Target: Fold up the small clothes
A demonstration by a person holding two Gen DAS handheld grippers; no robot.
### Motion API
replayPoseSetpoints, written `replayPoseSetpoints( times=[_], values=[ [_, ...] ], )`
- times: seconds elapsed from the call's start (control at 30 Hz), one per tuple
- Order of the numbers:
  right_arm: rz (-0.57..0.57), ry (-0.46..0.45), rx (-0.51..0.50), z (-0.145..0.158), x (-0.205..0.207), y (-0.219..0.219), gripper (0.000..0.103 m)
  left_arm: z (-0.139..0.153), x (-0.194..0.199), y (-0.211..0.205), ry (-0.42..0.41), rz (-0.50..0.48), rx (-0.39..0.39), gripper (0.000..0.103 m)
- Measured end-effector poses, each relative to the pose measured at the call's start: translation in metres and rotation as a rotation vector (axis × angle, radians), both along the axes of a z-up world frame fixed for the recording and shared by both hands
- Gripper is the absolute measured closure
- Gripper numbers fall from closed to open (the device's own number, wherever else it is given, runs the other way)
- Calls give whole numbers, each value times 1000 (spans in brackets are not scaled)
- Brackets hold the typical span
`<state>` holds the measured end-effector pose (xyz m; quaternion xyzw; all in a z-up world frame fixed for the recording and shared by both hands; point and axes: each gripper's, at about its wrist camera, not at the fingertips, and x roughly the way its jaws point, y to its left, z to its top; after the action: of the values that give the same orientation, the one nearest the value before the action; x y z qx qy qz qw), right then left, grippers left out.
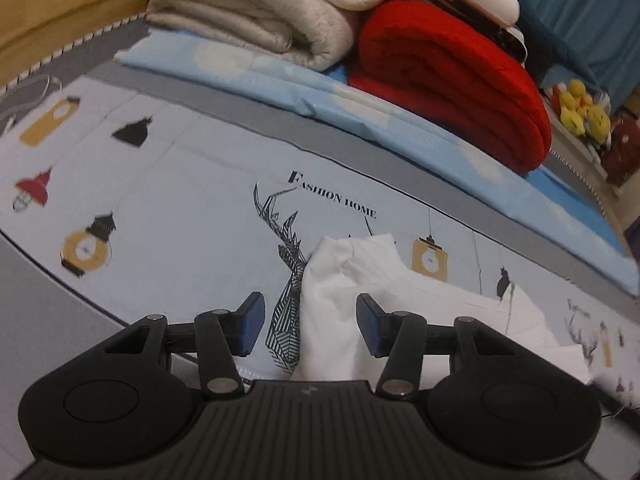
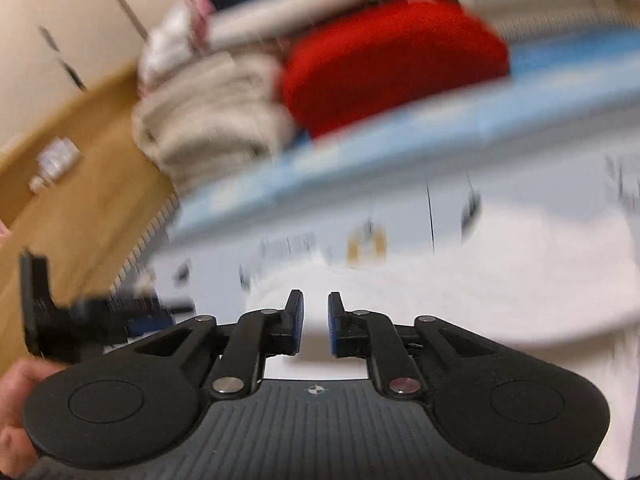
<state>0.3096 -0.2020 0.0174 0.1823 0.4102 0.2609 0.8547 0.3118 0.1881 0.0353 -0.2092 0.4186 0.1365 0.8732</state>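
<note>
The left gripper (image 1: 310,326) stands with its jaws spread wide and grips nothing; its blue pads (image 1: 252,322) hang just above the printed bedsheet (image 1: 180,216). The white garment (image 1: 340,300) lies on the sheet between the two pads, nearer the right-hand pad, and spreads away to the right of the claw. Ahead of the claw, a folded beige blanket (image 1: 256,12) and a folded red blanket (image 1: 448,80) rest side by side on a light blue pad (image 1: 360,108). The right wrist view is heavily motion-blurred. The right gripper (image 2: 315,322) shows its jaws drawn to a narrow gap with no fabric visible between them. The white garment (image 2: 480,288) lies under and ahead of this claw, extending to its right. The left gripper (image 2: 100,320) appears to its left.
</note>
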Motion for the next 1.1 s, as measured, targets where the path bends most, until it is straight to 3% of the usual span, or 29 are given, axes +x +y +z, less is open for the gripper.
replayPoseSetpoints(
  times=[0.1,0.23,0.33,0.4,0.5,0.63,0.67,0.7,0.73,0.87,0.93,1.0,1.1],
  values=[
    [-101,104,-28,-10,-2,-14,87,-8,1,1,5,-10,-39,49],
    [-221,102,-53,-34,-5,-46,83,-31,7,-4,29,-37,-133,63],
    [-306,197,-111,-53,9,-62,80,-52,17,-13,54,-75,-196,67],
    [-318,188,-122,-55,19,-71,80,-65,25,-20,71,-98,-230,67],
    [-359,177,-136,-57,31,-85,80,-84,38,-28,106,-98,-243,67],
    [-427,233,-107,-64,42,-105,80,-107,50,-40,166,-100,-216,67],
    [-439,241,-100,-65,51,-102,80,-109,52,-43,165,-113,-195,78],
    [-453,244,-95,-66,53,-107,80,-107,53,-46,162,-126,-170,96],
    [-465,242,-91,-65,54,-109,81,-102,53,-48,156,-136,-147,101],
    [-501,230,-61,-63,56,-115,80,-44,26,-43,4,-118,-95,101],
    [-494,231,-61,-63,57,-112,80,-23,7,-37,-24,-68,-40,101],
    [-487,261,-73,-69,56,-109,81,-23,-5,-29,21,-9,-7,101],
    [-518,352,-147,-84,55,-111,81,-42,-11,-15,114,31,-66,100]
  ],
)
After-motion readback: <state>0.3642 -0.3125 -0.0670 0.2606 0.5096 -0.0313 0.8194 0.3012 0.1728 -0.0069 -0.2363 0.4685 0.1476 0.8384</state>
